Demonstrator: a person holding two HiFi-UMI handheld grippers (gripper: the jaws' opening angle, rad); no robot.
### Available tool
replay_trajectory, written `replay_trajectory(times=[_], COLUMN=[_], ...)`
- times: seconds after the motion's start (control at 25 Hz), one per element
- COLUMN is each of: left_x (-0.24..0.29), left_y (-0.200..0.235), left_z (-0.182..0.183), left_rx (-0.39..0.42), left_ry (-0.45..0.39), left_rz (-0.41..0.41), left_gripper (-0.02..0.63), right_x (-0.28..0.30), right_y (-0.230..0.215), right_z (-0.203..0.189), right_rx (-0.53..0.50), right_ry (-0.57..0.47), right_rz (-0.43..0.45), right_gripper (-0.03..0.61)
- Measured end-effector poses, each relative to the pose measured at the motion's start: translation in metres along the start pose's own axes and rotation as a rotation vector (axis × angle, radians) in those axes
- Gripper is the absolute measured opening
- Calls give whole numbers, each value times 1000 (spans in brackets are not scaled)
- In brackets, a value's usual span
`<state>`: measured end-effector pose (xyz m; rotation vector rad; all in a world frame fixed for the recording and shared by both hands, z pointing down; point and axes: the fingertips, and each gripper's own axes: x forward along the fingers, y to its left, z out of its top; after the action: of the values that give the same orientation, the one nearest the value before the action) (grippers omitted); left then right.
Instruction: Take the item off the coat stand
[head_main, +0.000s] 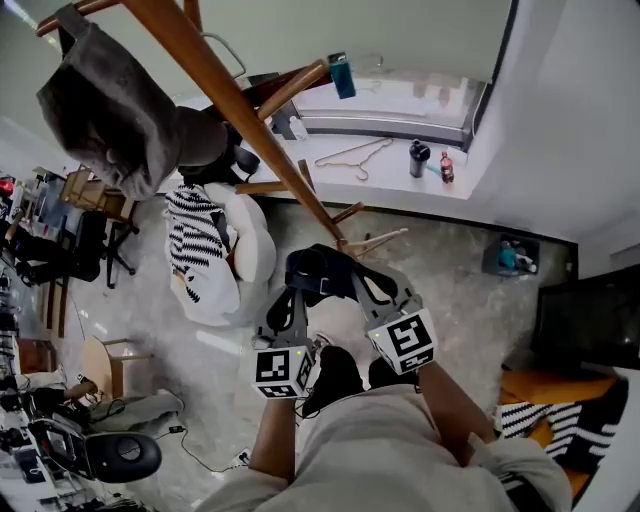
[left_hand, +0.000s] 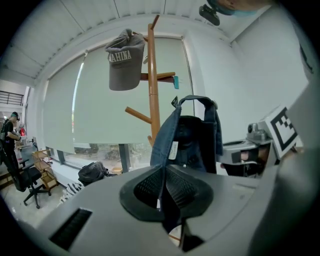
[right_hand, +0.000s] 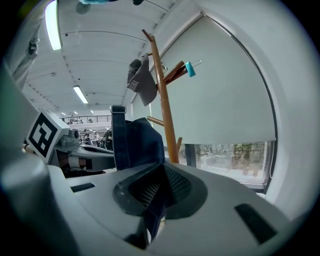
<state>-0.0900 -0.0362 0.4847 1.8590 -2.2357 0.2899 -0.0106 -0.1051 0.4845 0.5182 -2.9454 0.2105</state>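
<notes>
A dark blue denim item with a strap (head_main: 318, 268) hangs between my two grippers, clear of the wooden coat stand (head_main: 232, 100). My left gripper (head_main: 297, 288) is shut on one edge of the cloth (left_hand: 192, 131), which is pinched between its pads at the left gripper (left_hand: 163, 192). On the other edge (right_hand: 135, 142) my right gripper (head_main: 362, 282) is shut, the fabric running through the right gripper (right_hand: 157, 194). A grey cap (head_main: 108, 100) still hangs on a top peg of the stand (left_hand: 153, 90), and it also shows as the grey cap (left_hand: 124, 60) in the left gripper view.
A teal tag (head_main: 341, 76) hangs on another peg. A white and zebra-striped pile (head_main: 215, 250) lies on the floor left of the stand's base. A hanger (head_main: 355, 155) and two bottles (head_main: 420, 158) sit on the window ledge. An office chair (head_main: 110, 455) stands at lower left.
</notes>
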Motion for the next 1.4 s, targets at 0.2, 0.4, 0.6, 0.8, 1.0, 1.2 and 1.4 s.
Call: replay_trajectory(times=[0.2,0.4,0.6,0.8,1.0,1.2,1.4], left_x=[3,-4,-19,-32,-48,-60,-74], left_y=[-25,-40,-36,-28,-14,2,17], left_z=[17,26,42,61,66,66,67], left_rx=[34,39,55,64,62,62,55], left_ry=[-38,-61,-96,-156,-174,-180,-194], left_rz=[-35,-90,-117,-132,-146,-153,-156], left_gripper=[26,26,26,26,26,26,26], right_x=[-25,-41,-50,-53,-50,-43,-40], right_y=[-17,-17,-3,9,30,49,70], right_z=[12,26,50,71,81,84,85], right_rx=[-13,-40,-57,-92,-108,-125,-142], right_ry=[-38,-61,-99,-128,-136,-136,-118], right_rz=[-63,-109,-136,-178,-197,-202,-207], right_gripper=[17,17,15,15,14,14,15])
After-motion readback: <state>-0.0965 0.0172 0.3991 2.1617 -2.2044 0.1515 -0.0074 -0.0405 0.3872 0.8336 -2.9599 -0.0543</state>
